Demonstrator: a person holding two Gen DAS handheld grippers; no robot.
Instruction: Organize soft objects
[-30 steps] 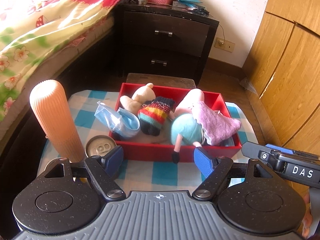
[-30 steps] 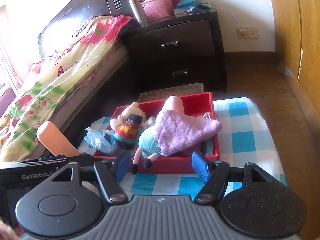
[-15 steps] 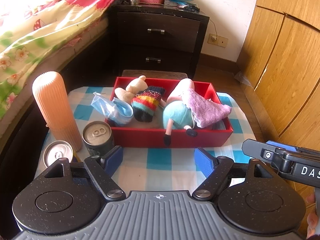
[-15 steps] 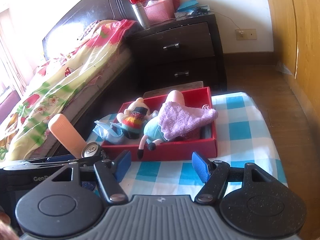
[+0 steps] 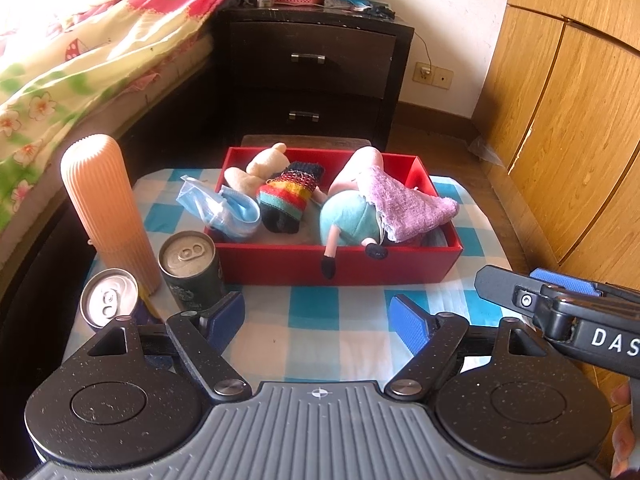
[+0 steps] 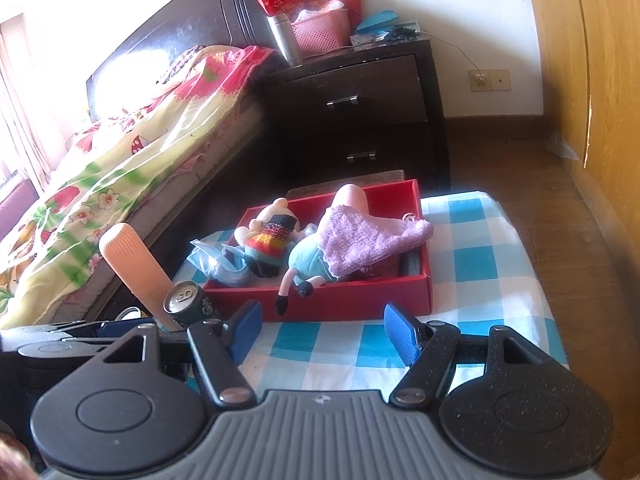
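My left gripper (image 5: pixel 318 316): jaws spread wide, nothing between them, hanging over the checked tablecloth (image 5: pixel 336 304) short of the box.
My right gripper (image 6: pixel 320 328): jaws parted, empty, just beside the left one.
Cans (image 5: pixel 188 268): two, upright, near my left fingers; hard, not part of the sorting.
Ribbed peach tube (image 5: pixel 106 208): stands upright behind the cans.
Red box (image 5: pixel 380 268): open, holds all the soft things I can see.
Pig doll (image 5: pixel 348 220): lies in the box, one leg drooping over the near wall; light and squashy, I judge; best pinched at the round body.
Purple cloth (image 5: pixel 408 208): draped on the doll; limp, take a bunched fold.
Striped sock (image 5: pixel 288 200): mid-box, soft, grip across the middle.
Blue mask (image 5: pixel 224 208): hangs over the left wall; thin, likely to slip.
Cream plush (image 5: pixel 260 164): far corner, part hidden.
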